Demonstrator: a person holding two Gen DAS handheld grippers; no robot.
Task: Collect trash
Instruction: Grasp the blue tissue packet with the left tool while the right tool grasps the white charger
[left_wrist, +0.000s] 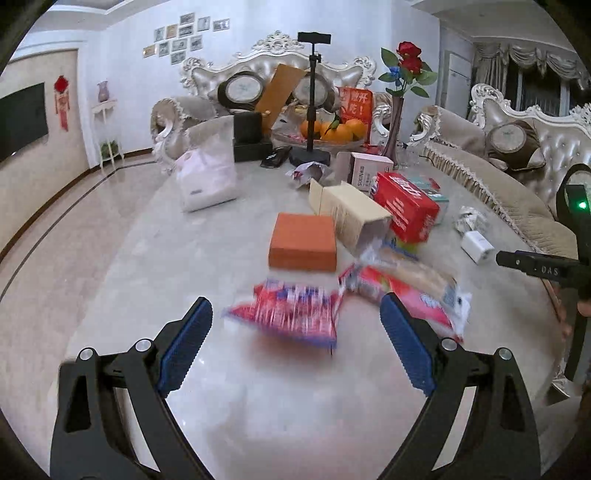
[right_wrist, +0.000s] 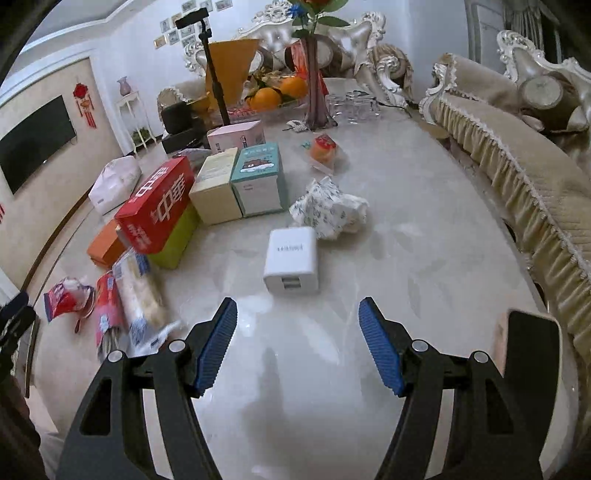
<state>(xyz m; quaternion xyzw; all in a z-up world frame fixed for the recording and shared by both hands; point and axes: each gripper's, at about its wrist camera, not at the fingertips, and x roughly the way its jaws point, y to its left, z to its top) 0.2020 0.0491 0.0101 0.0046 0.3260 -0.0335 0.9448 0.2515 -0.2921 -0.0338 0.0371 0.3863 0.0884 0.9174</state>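
Blue ribbed pads of the left gripper (left_wrist: 295, 341) stand spread wide over the pale marble table (left_wrist: 229, 406), holding nothing. Straight ahead of the gap, just past the tips, lies a crumpled red-and-blue snack wrapper (left_wrist: 286, 314), blurred, so either it or the camera is moving. Beyond the right-hand pad lies a bread packet in clear and red film (left_wrist: 402, 286), partly hidden by that pad. Farther ahead sit an orange box (left_wrist: 303, 242), a beige carton (left_wrist: 351, 214) on its side and a red carton (left_wrist: 406, 206). A white plastic bag (left_wrist: 207, 173) stands well off to the left of the jaws.

From the right wrist, the right gripper (right_wrist: 298, 341) is likewise spread and empty above bare marble. Dead ahead, near the tips, rests a white USB charger (right_wrist: 291, 260), and just beyond it a crumpled patterned paper (right_wrist: 328, 210). The bread packet and red wrapper lie far off to the left of these jaws.

To my eye this is the approach step, nothing collected by either tool. The left one looks best placed: it needs to ease forward and down until the wrapper sits between the pads, then close. The charger hardly looks like trash, so the right should pass over it for the paper.
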